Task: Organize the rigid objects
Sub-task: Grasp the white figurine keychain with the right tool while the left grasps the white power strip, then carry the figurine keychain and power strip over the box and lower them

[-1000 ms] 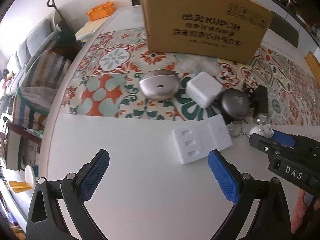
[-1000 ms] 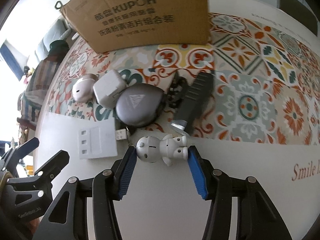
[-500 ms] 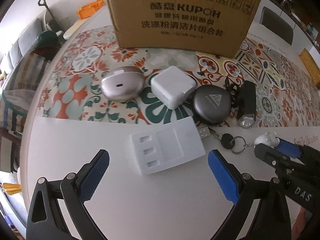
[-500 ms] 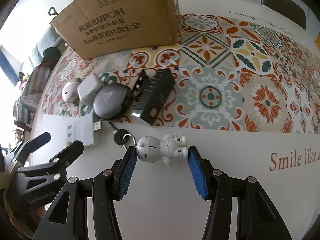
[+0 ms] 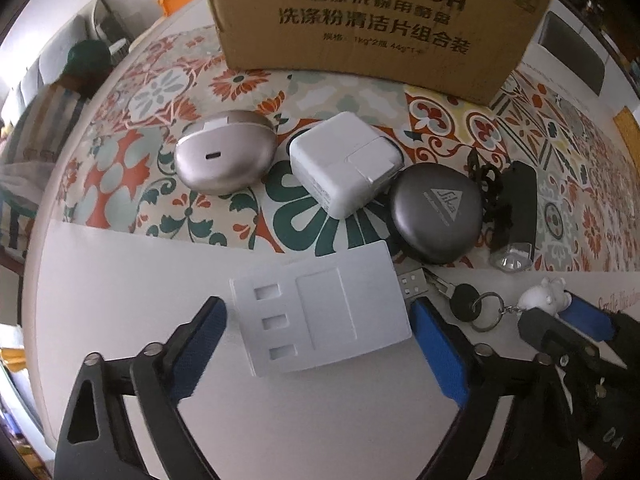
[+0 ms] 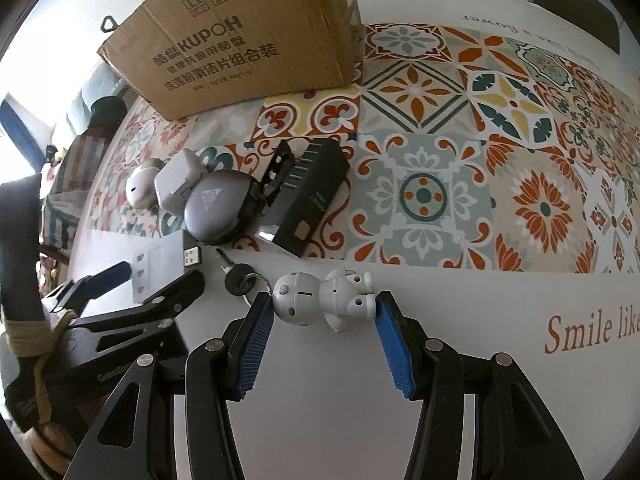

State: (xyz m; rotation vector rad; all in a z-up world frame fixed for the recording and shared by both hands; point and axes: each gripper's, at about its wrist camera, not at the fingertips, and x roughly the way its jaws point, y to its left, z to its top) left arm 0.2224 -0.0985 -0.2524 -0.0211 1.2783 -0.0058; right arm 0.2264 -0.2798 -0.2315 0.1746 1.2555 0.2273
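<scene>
Closing jaws around white tray (image 5: 320, 308)

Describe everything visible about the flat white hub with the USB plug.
The white hub is a flat, rounded rectangular slab, plastic by its look, lying face up on the bare white part of the table. Three small rectangular recesses line one end beside a larger shallow panel; a metal USB plug protrudes from the opposite end. The left gripper is closing around it; its pads look not yet pressing.
</scene>
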